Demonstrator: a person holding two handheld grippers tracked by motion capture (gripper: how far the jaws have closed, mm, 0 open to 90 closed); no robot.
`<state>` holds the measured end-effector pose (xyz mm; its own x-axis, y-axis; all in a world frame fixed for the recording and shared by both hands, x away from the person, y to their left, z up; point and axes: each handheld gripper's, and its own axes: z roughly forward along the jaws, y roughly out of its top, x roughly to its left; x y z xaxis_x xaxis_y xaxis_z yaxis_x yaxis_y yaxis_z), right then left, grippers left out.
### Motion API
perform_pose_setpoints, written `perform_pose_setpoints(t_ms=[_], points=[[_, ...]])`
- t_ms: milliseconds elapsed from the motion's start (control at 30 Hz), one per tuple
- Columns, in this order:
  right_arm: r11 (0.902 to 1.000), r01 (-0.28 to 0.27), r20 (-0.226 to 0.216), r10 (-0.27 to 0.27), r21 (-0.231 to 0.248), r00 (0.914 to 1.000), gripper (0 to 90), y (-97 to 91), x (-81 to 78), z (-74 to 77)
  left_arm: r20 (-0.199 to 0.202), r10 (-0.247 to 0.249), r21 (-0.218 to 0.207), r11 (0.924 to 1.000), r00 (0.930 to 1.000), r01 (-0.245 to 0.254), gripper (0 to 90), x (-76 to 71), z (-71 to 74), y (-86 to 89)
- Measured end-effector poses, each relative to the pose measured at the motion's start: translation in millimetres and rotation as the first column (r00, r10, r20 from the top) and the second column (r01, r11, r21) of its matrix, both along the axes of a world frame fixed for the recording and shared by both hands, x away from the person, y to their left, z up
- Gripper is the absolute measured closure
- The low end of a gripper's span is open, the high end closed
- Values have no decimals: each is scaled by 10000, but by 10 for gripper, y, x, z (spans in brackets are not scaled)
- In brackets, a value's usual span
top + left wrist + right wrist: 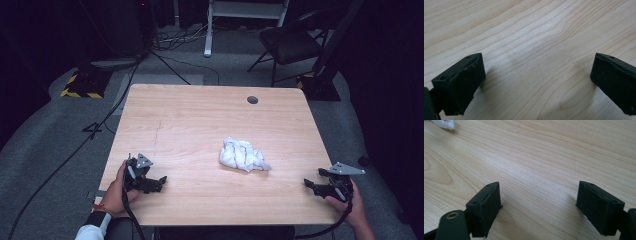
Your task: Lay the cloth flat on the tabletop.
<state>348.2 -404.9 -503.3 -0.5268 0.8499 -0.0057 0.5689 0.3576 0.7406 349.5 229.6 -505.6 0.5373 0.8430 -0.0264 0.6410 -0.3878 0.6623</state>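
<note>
The left tool (161, 181) rests low over the near left part of the counter (200, 125), its two black jaws spread wide with only bare wood grain between them, as the left gripper view confirms (537, 75). A hand (116, 192) grips it from behind, with a white sleeve cuff (92, 231) at the wrist and a cable trailing off the counter's near edge. The grey three-cornered plate on top tilts toward the middle of the counter.

The right tool (311, 184) sits near the near right corner, held by the other hand (350, 202). Its jaws also stand wide apart and hold nothing; the right gripper view shows plain wood between them (537, 202).

A crumpled white cloth (242, 155) lies bunched on the counter, right of centre, well apart from both tools and somewhat nearer the right one. A scrap of it shows at the top left corner of the right gripper view (445, 123).

Farther back, a round cable hole (252, 100) sits near the counter's far edge. Beyond the counter stand a black folding chair (290, 45) and cables across the grey carpet (60, 145).
</note>
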Motion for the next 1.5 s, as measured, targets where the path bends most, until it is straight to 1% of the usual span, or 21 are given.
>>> perform_pose_setpoints(t_ms=[100,233,400,433,467,633,667,800,867,933,1000,1067,1167,1200,1267,1300,1333,1367,1400,1433,1500], points=[[10000,-70,7,70,-14,10000,193,3,1,-1,40,-701,101,9975,9975,701,1,25,5,-101],[10000,-74,-13,74,-22,10000,181,12,10,-1,45,-1126,93,9936,9936,1125,1,33,5,-174],[10000,-64,-40,64,-29,10000,170,28,32,-2,48,-1700,51,9854,9854,1700,0,103,4,-367],[10000,-72,-49,72,-30,10000,170,31,35,-1,15,-2000,75,9798,9798,2000,0,123,8,-436],[10000,-72,-49,72,-30,10000,170,31,35,-1,15,-2000,75,9798,9798,2000,0,123,8,-436],[9995,-309,-88,308,-83,9995,171,45,95,4,30,-2642,118,9644,9645,2642,0,179,10,-660],[9995,-309,-88,308,-83,9995,171,45,95,4,30,-2642,118,9644,9645,2642,0,179,10,-660],[9975,-680,-282,674,-189,9973,171,52,150,24,29,-3223,130,9466,9466,3222,0,218,12,-895],[9961,-866,-251,862,-164,9960,175,65,168,22,24,-3299,103,9440,9440,3299,0,221,11,-940],[9942,-1060,-202,1057,-157,9942,216,99,185,25,37,-3800,136,9249,9250,3799,0,242,14,-1060],[9926,-1197,-138,1195,-190,9927,232,123,193,29,35,-3815,105,9243,9243,3815,0,250,13,-1102],[9895,-1417,-74,1415,-293,9899,258,189,216,41,26,-4006,101,9162,9162,4006,0,275,13,-1175],[9778,-2059,-112,2056,-381,9786,303,348,264,74,25,-4367,79,8996,8996,4366,0,309,13,-1268],[9706,-2378,-64,2377,-371,9713,316,430,282,102,30,-4532,66,8914,8914,4532,0,329,13,-1312],[9553,-2903,-54,2905,-560,9569,340,564,292,150,2,-4576,48,8892,8892,4576,0,339,13,-1341],[9553,-2903,-54,2905,-560,9569,340,564,292,150,25,-4649,79,8854,8854,4648,0,352,14,-1369],[9471,-3137,-46,3141,-672,9494,349,639,296,174,23,-4704,58,8824,8824,4704,0,365,13,-1408],[9297,-3587,-22,3598,-843,9330,369,794,302,214,30,-4779,39,8784,8784,4779,0,385,12,-1465],[9208,-3805,-48,3815,-857,9244,380,871,308,231,28,-4847,45,8747,8747,4847,0,398,13,-1497],[9208,-3805,-48,3815,-857,9244,380,871,308,231,28,-4847,45,8747,8747,4847,1,398,13,-1497],[9104,-4054,-67,4063,-830,9137,408,1038,332,263,31,-4959,66,8684,8684,4959,2,425,15,-1576]])
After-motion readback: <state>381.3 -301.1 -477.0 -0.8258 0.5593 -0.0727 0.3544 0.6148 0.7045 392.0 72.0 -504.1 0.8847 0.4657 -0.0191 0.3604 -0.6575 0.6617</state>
